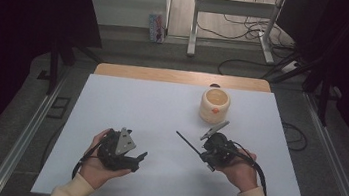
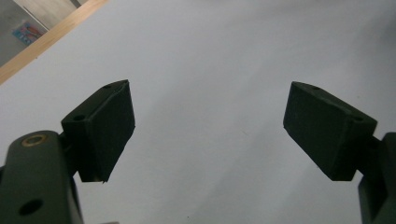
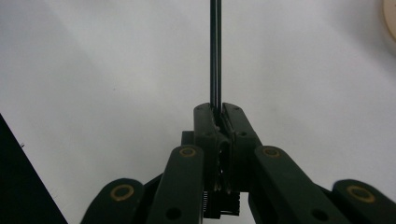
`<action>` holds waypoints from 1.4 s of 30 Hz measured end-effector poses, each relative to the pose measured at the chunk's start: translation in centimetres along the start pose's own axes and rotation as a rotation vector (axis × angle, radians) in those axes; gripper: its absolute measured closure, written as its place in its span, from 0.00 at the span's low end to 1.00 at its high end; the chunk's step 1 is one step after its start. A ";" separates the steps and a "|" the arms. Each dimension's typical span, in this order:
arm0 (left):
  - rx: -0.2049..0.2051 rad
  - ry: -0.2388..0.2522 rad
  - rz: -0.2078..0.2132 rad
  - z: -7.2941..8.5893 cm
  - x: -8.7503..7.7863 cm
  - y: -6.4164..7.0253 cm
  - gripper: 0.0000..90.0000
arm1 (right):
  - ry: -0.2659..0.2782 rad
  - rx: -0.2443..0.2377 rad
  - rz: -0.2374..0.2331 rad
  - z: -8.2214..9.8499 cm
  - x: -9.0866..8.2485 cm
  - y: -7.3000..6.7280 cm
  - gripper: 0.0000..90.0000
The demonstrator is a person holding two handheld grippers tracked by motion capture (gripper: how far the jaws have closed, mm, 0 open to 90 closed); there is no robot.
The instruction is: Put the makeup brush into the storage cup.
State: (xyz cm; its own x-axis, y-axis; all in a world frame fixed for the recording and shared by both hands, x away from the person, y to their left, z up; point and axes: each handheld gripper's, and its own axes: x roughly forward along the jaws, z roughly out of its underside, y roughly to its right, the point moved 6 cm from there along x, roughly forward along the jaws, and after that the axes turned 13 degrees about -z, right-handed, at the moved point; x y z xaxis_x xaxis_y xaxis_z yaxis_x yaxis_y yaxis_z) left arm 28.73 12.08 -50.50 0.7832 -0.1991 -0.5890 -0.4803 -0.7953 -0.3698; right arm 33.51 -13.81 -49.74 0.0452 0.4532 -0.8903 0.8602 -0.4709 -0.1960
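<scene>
A: From the high view, what do you see?

B: A white table sheet (image 1: pixel 159 126) with a cream cup (image 1: pixel 214 105) standing near its far edge, right of the middle. The person's left gripper (image 1: pixel 141 156) lies low near the front edge of the sheet, left of the middle, its jaws pointing right. The right gripper (image 1: pixel 204 154) sits right of the middle, in front of the cup and apart from it. A thin black rod (image 1: pixel 187 143) sticks out from it toward the upper left, above the sheet.

A: And the left gripper view?

B: The left gripper (image 2: pixel 208 128) has its two black jaws spread wide, with bare white sheet (image 2: pixel 210 56) between them and nothing held. A strip of the wooden table edge (image 2: pixel 51 39) shows at the top left.

A: The right gripper view?

B: The right gripper (image 3: pixel 220 112) has its jaws pressed together, pinching the thin black rod (image 3: pixel 215 51), which runs straight up from between them over the sheet (image 3: pixel 102 70). A sliver of the cup (image 3: pixel 390 18) shows at the top right corner, well off from the rod.
</scene>
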 end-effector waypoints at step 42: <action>0.023 0.014 0.022 -1.2 0.8 1.8 0.22 | -0.022 -0.081 -0.070 -1.3 2.0 -2.3 0.95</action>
State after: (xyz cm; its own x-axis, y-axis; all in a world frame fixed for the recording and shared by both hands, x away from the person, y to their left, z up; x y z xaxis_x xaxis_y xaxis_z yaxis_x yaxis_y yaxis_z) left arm 28.98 9.78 -50.73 0.7779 -0.2248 -0.5868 -0.5061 -0.7776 -0.3731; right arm 32.24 -10.88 -50.52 -0.0263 0.4659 -0.8845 0.8991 -0.3758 -0.2246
